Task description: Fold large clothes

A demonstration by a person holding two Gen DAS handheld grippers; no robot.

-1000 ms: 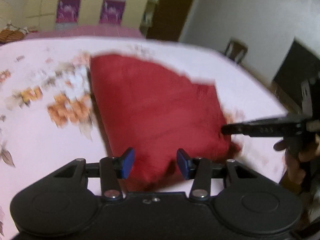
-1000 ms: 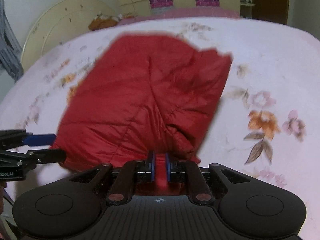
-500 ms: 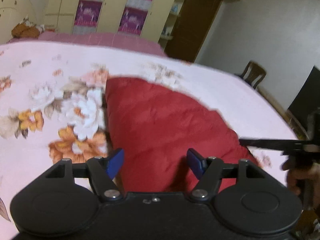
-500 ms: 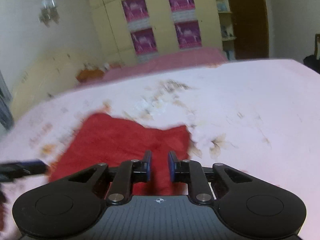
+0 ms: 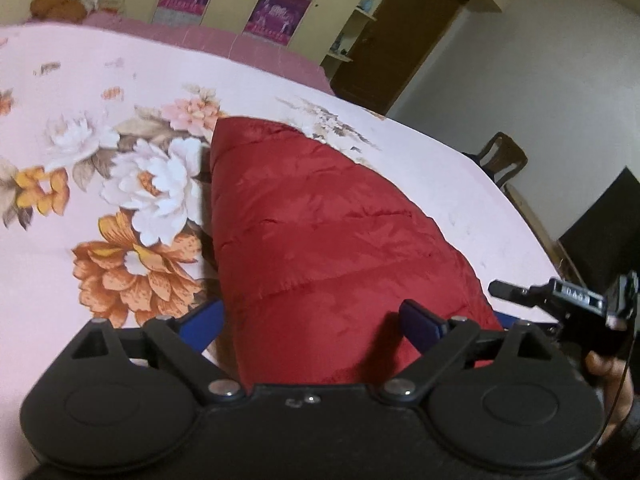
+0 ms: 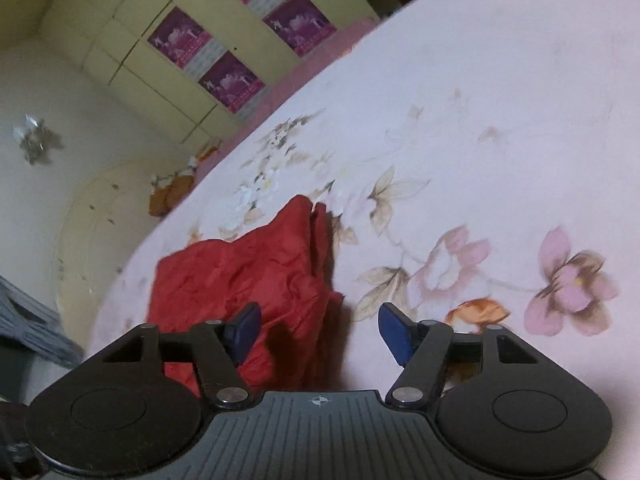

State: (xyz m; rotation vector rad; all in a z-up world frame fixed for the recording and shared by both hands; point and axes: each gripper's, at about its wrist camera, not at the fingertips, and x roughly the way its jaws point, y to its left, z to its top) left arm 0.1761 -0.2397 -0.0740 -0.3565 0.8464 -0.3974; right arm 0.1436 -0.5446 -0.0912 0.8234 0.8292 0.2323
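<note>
A folded red quilted jacket (image 5: pixel 320 240) lies on the pink floral bedsheet (image 5: pixel 80 92). My left gripper (image 5: pixel 312 324) is open and empty, its blue pads (image 5: pixel 420 322) spread wide over the jacket's near edge. My right gripper (image 6: pixel 320 332) is open and empty, just behind the jacket's (image 6: pixel 248 276) near right corner. The right gripper also shows at the right edge of the left wrist view (image 5: pixel 560 300), beside the jacket.
The bed (image 6: pixel 480 100) stretches far to the right and back. A pink pillow strip (image 5: pixel 208 38) lines the far edge. A wardrobe with purple posters (image 5: pixel 276 12), a brown door (image 5: pixel 392 36), a wooden chair (image 5: pixel 500 160) and a dark screen (image 5: pixel 600 228) stand around the bed.
My right gripper let go of the jacket's edge, opened wide and pulled back and tilted up. My left gripper opened wider and drew back a little. The jacket lies still.
</note>
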